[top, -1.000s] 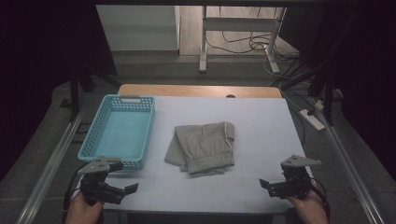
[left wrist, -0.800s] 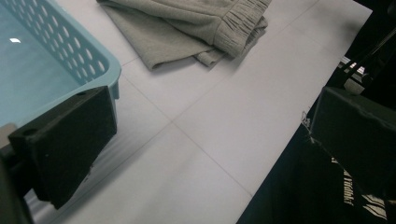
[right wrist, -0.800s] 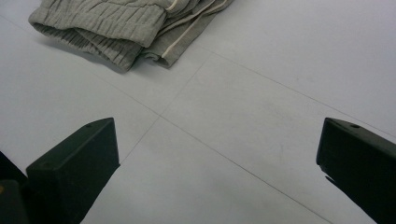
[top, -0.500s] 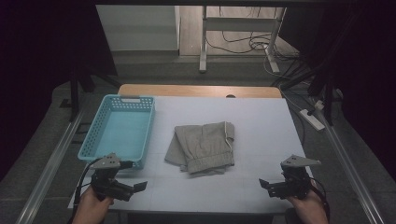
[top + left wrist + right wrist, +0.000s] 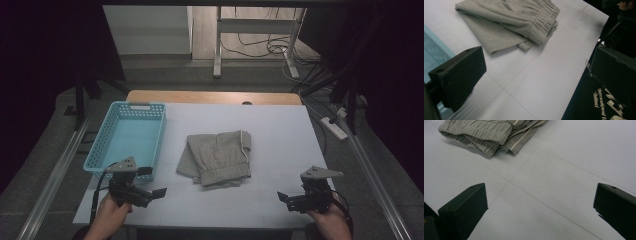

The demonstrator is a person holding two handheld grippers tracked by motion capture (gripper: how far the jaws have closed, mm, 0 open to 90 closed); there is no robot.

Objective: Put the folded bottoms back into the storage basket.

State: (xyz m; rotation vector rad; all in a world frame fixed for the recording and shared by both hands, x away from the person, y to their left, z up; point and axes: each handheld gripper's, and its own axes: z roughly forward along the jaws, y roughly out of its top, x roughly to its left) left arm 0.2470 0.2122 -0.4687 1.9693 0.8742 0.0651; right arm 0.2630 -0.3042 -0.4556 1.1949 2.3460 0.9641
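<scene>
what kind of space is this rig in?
Likely a lab or data-collection room, not a home: a white-covered table between metal rails, loose cables and a power strip on the floor.

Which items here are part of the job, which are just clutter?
In the job:
shorts, folded, mid-table
basket, blue, left of the shorts
left gripper, open, apart from the shorts
right gripper, open, near the table's front edge

Lying about:
power strip on the floor at right
cables on the floor behind the table
</scene>
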